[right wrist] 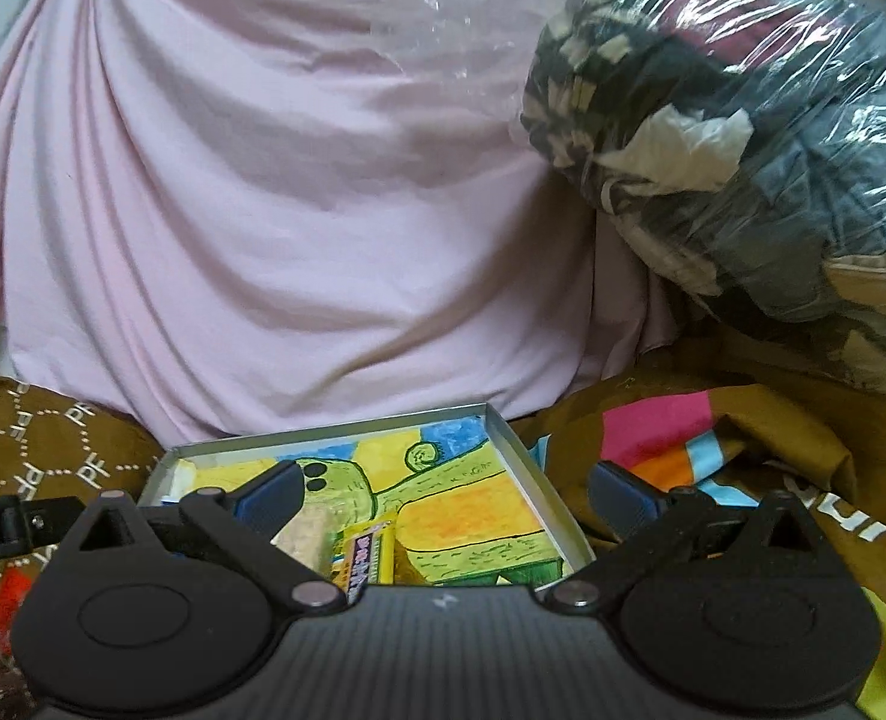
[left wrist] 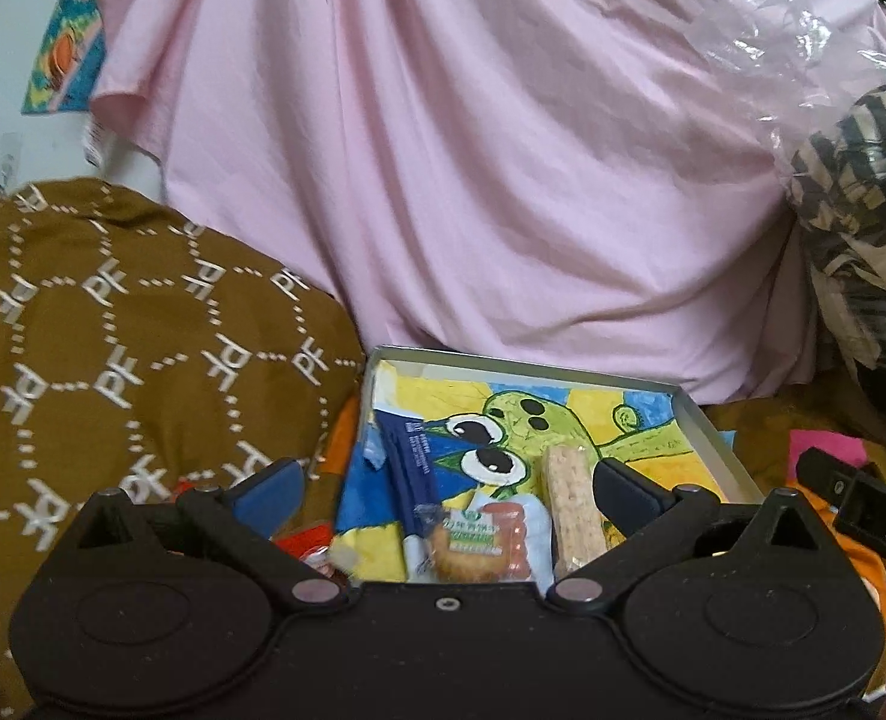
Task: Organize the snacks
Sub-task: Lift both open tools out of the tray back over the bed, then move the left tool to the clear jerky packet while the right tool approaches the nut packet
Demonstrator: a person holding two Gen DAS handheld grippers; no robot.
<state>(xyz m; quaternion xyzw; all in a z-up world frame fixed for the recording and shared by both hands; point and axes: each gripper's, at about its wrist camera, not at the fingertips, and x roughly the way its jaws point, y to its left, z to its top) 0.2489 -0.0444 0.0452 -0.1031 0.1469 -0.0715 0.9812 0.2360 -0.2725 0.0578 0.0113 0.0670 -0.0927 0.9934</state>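
While both grippers hover with fingers spread and grasping nothing, the left gripper [left wrist: 446, 480] and right gripper [right wrist: 443, 489] face a shallow grey tray lined with a frog drawing [left wrist: 707, 438]. Inside lie a pale wafer bar [left wrist: 572, 510], a dark blue stick packet [left wrist: 410, 468], a clear-wrapped biscuit [left wrist: 470, 546] and a yellow candy pack [right wrist: 365, 552].

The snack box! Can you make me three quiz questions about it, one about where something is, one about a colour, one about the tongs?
1. Where is the pale cracker bar?
A. inside the box
B. on the pink sheet
C. in the plastic bag

2. What colour is the drawn creature lining the box?
A. red
B. green
C. purple

3. How are the left tongs?
A. shut on a snack
B. open
C. out of view

Answers: 1 A, it lies on the box's floor; 2 B, its body is green with big eyes; 3 B, the fingers stand apart with nothing between them.
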